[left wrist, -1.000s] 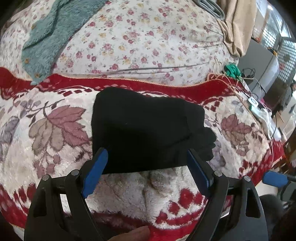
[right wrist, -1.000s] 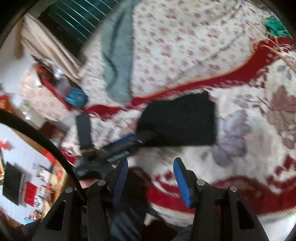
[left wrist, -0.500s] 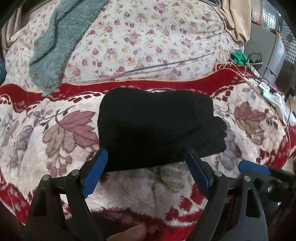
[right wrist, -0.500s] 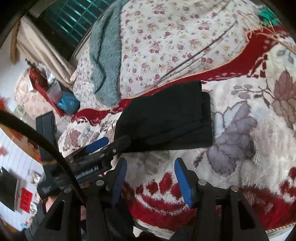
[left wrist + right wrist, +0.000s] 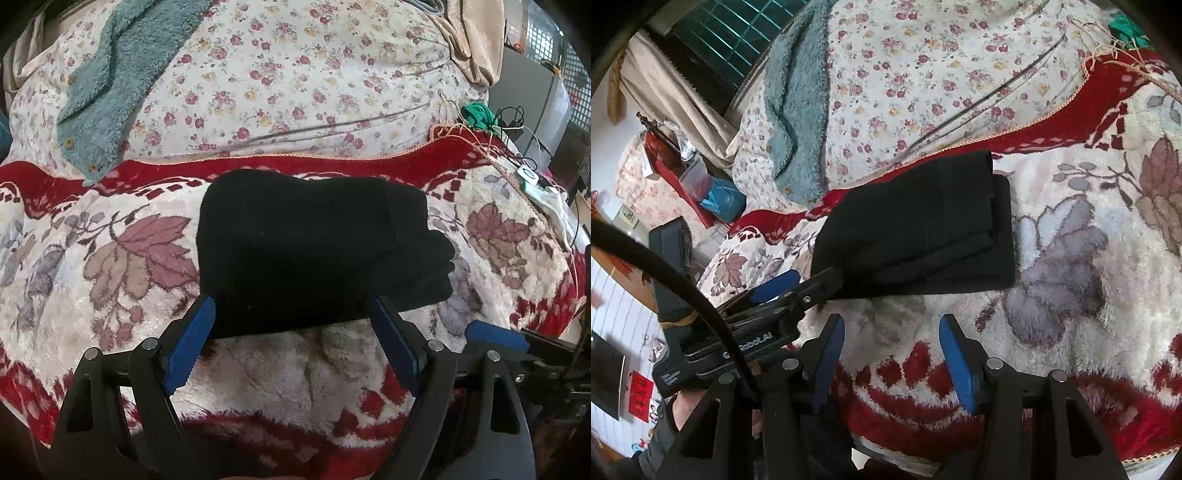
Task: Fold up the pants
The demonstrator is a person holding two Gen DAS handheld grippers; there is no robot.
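The black pants [image 5: 306, 251] lie folded into a compact stack on the red and cream leaf-pattern blanket [image 5: 110, 258]. They also show in the right wrist view [image 5: 923, 229], with layered edges at the right side. My left gripper [image 5: 293, 332] is open and empty, its blue pads just short of the stack's near edge. It shows from the side in the right wrist view [image 5: 798, 284], at the stack's left corner. My right gripper [image 5: 892, 350] is open and empty, a little back from the stack over the blanket.
A floral quilt [image 5: 295, 85] lies behind the pants with a teal fleece garment [image 5: 110, 88] on it. Cables and a white device [image 5: 528, 173] sit at the bed's right edge. Room clutter and a curtain [image 5: 672, 96] lie beyond the bed's left side.
Both grippers have drawn back and steadied, staying open. The right wrist view has swung so the stack sits ahead of it. The pants have not moved.
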